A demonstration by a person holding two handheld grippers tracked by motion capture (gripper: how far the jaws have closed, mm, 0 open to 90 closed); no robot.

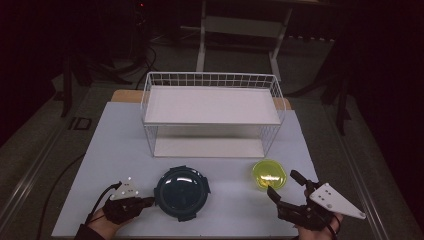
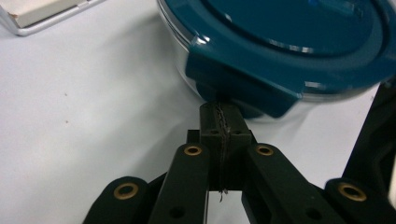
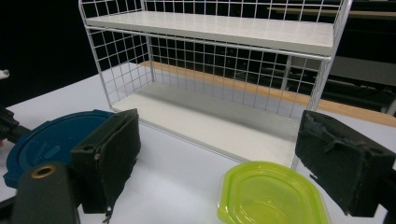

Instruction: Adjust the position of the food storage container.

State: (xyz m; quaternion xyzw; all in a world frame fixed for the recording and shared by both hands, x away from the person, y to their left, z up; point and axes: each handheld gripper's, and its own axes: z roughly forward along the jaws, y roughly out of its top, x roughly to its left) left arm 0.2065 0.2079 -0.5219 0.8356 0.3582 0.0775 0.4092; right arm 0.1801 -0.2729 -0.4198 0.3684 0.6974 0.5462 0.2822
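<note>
Left gripper (image 2: 219,116) fingers together, tips at blue container (image 1: 181,193) lid tab; right gripper (image 1: 287,186) fingers apart beside green container (image 1: 269,175).

A dark teal lidded container (image 1: 181,192) just ahead of the black left gripper (image 1: 150,201); a translucent lime-green container (image 1: 269,175) ahead of the black right gripper (image 1: 285,186); beyond, a white wire-grid rack (image 1: 211,114); pale grey-white table (image 1: 115,150).
</note>
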